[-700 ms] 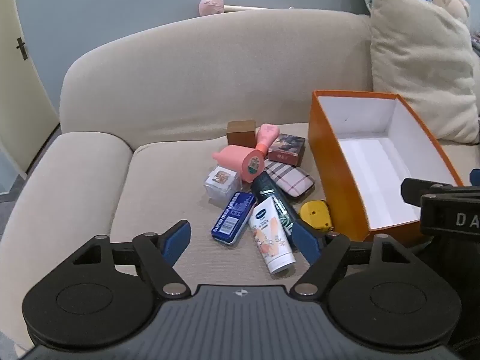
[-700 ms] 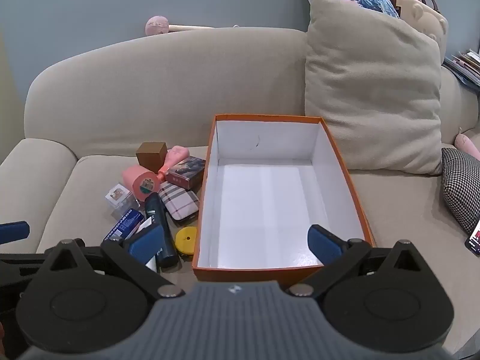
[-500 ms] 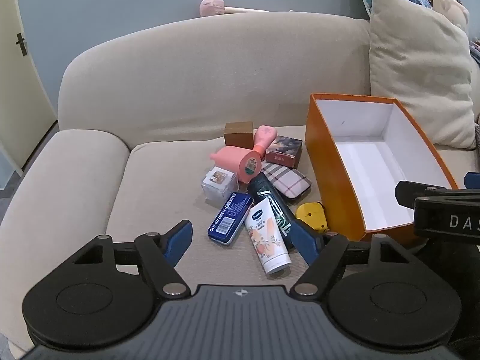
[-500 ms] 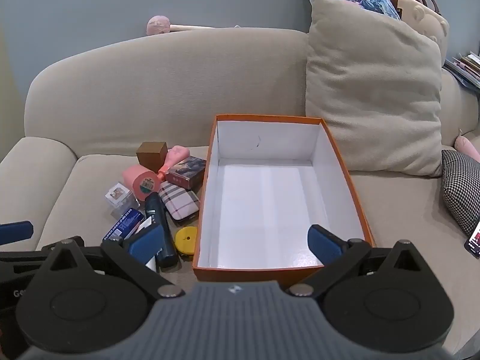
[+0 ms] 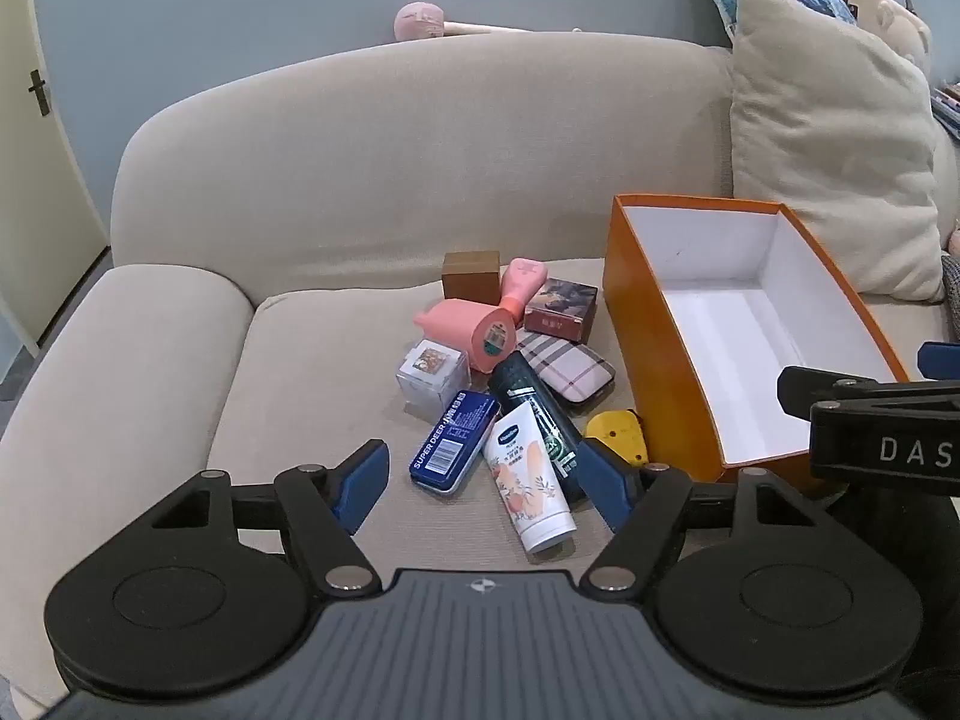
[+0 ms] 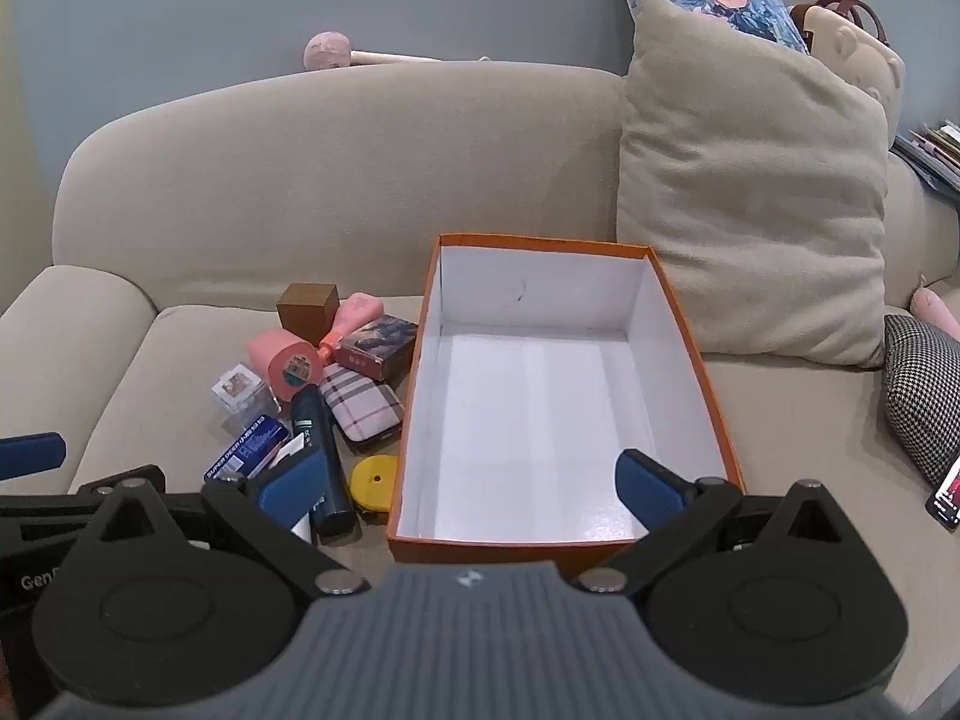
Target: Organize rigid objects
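1. On the beige fabric sofa [image 5: 336,192], an open orange cardboard box with a white inside [image 6: 708,420] sits on the seat cushion, its long axis running from the cushion's front edge toward the backrest; nothing lies in it.
2. Just left of the box, a heap of small items crowds the middle of the cushion.
3. Nearest the front edge lies a white lotion tube with a peach print [image 5: 531,480], its long axis angled front-to-back and its flat crimped end toward the backrest.
4. A dark green cylindrical bottle [image 5: 537,414] lies alongside it, touching, on nearly the same slant.
5. A blue flat tin with white lettering [image 5: 454,447] lies to the tube's left, tilted toward the backrest.
6. A yellow rounded tape measure [image 5: 618,435] rests by the box's near left corner.
7. Further back: a plaid hard case [image 5: 567,366], a pink cylindrical container lying on its side [image 5: 471,333] with its labelled end facing the front edge, a clear cube box [image 5: 432,372], a brown cube [image 5: 471,276] and a dark printed carton [image 5: 561,309].
8. The left gripper [image 5: 483,480] hovers over the pile, jaws spread wide, gripping nothing.
9. The right gripper [image 6: 474,480] hovers above the box's near wall, jaws fully spread, empty.
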`<action>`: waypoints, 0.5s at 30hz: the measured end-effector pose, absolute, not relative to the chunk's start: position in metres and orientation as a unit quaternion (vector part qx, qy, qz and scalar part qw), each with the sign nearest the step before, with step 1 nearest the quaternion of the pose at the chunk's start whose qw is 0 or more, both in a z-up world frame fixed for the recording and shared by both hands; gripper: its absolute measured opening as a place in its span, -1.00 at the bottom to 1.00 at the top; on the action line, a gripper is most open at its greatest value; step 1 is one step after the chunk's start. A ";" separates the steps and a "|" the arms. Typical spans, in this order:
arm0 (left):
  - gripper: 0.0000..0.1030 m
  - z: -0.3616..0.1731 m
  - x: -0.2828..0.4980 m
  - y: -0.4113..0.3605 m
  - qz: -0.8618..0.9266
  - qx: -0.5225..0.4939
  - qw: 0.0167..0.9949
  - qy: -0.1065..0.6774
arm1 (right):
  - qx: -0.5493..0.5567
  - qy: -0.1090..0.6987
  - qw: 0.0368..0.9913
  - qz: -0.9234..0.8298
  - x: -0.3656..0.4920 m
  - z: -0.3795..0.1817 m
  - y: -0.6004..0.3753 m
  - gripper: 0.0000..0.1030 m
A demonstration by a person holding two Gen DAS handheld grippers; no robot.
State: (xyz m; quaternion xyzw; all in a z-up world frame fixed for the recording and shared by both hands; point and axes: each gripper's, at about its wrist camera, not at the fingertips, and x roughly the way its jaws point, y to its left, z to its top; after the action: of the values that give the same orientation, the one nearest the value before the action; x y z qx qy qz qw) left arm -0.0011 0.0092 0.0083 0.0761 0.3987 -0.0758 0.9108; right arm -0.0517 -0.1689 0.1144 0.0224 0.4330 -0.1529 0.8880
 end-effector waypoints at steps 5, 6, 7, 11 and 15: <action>0.64 0.005 0.000 0.009 -0.074 0.074 0.909 0.404 | 0.021 0.434 0.888 -0.151 -0.052 0.113 -0.169 0.97; 0.64 0.004 -0.001 0.009 -0.074 0.074 0.909 0.404 | 0.020 0.435 0.887 -0.151 -0.051 0.112 -0.168 0.98; 0.64 0.004 0.000 0.009 -0.074 0.074 0.908 0.406 | 0.019 0.435 0.887 -0.151 -0.051 0.111 -0.167 0.98; 0.64 0.002 0.000 0.009 -0.076 0.068 0.907 0.409 | 0.018 0.434 0.888 -0.151 -0.052 0.111 -0.167 0.98; 0.64 0.000 -0.002 0.010 -0.076 0.067 0.907 0.408 | 0.017 0.435 0.887 -0.151 -0.053 0.110 -0.167 0.97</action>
State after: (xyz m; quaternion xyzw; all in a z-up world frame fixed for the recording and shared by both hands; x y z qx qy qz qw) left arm -0.0016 0.0098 0.0003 0.0673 0.4085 -0.0762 0.9071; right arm -0.0526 -0.1673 0.1105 0.0172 0.4352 -0.1511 0.8874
